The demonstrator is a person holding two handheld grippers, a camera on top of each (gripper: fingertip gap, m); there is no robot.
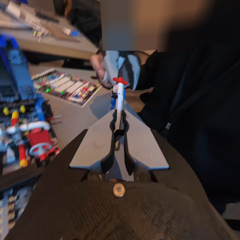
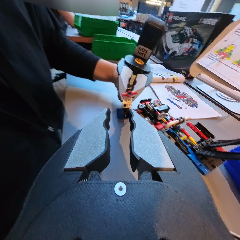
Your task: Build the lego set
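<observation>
My left gripper (image 1: pixel 118 112) is shut on a small lego sub-assembly (image 1: pixel 119 98): a white beam with a red cross piece (image 1: pixel 120 80) at its far end and black and blue parts on the side. In the right wrist view the left gripper (image 2: pixel 128 91) holds this sub-assembly (image 2: pixel 127 103) above the table; its red, tan and blue parts show. My right gripper (image 2: pixel 119 111) is open and empty, its tips just short of the sub-assembly's blue end (image 2: pixel 120 115). It also shows beyond the red piece in the left wrist view (image 1: pixel 122 72).
The partly built lego car (image 2: pixel 168 120) lies on the table right of my right gripper and shows at the left in the left wrist view (image 1: pixel 26 129). An open instruction booklet (image 2: pixel 188 103), the set's box (image 2: pixel 192 36), green bins (image 2: pixel 111 44) and a parts tray (image 1: pixel 67 87) stand around. There is about 5 centimeters between the tips of the two grippers.
</observation>
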